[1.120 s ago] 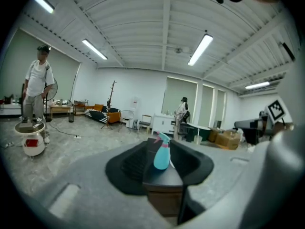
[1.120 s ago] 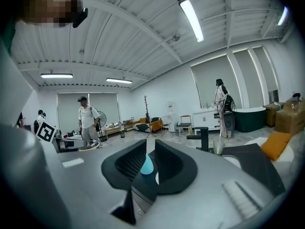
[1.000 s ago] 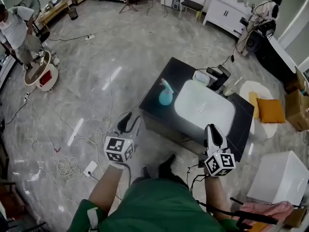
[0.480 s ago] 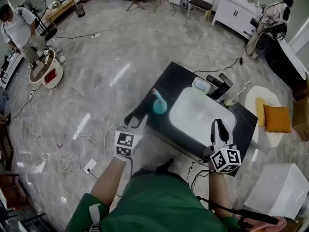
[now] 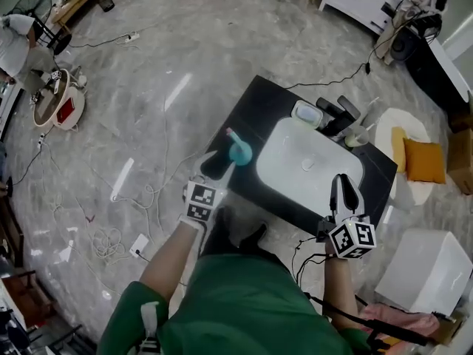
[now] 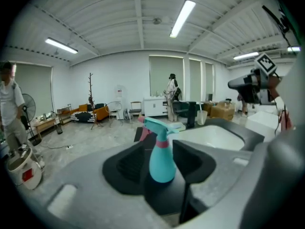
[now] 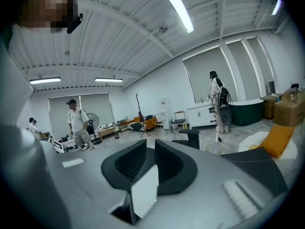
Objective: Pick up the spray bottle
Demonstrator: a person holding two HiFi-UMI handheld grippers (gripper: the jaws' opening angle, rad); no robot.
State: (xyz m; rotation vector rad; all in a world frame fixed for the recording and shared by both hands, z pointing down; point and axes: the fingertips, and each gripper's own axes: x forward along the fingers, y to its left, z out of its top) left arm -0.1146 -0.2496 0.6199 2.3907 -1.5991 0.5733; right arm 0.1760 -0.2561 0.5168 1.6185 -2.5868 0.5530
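Black jaws of the left gripper (image 6: 159, 151) stand apart, not yet gripping, and frame the upright teal spray bottle (image 5: 238, 152) at the edge of the dark counter (image 5: 255, 113), beside the white basin (image 5: 310, 168). Closing off-centre on its rounded body could tip it or nudge it over that edge. Right gripper (image 7: 150, 161): jaws nearly together, empty.

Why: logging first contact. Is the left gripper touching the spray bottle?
Cannot tell. The left gripper view shows the spray bottle between the left gripper's open jaws; neither gap nor contact is plain.
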